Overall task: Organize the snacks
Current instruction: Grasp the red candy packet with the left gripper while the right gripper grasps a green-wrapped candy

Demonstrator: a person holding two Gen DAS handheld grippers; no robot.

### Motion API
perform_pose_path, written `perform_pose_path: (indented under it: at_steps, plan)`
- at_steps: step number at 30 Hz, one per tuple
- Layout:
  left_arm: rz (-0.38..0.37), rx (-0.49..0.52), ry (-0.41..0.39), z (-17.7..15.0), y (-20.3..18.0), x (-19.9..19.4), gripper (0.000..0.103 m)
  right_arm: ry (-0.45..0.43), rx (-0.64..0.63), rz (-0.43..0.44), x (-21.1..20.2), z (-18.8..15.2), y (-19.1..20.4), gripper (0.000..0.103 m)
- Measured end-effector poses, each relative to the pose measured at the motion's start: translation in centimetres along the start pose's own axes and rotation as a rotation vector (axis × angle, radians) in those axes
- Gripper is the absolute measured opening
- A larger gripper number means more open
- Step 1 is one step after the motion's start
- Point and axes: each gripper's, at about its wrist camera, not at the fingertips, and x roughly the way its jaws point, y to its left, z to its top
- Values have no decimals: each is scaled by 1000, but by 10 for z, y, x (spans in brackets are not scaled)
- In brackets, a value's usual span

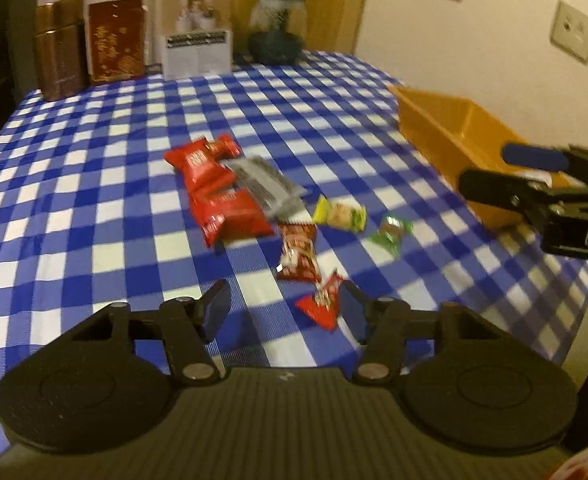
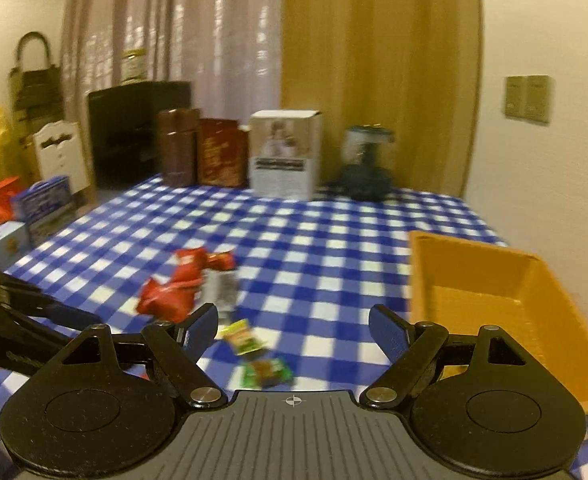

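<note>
there, snacks [image 1: 229, 196] beside orange tray [image 1: 450, 128]

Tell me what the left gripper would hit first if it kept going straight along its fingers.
Probably the small red snack packet: it lies just ahead of the left gripper, beside its right finger, on the checked tablecloth. The jaws are open and hold nothing. Blur leaves depth uncertain.
</note>
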Motion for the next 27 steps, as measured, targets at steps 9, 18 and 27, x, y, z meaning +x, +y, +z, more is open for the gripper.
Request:
perform_pose_path:
  at_steps: [9, 18, 27]
  plan:
    - [-78, 105, 22, -7, -7, 24, 46, 142, 66, 31, 26, -13, -4, 71]
    - [-108, 180, 44, 1, -18, 44, 29, 188, 55, 26, 37, -21, -7, 71]
    - [-75, 121, 42, 6, -11, 41, 16, 193, 47, 35, 50, -20, -3, 71]
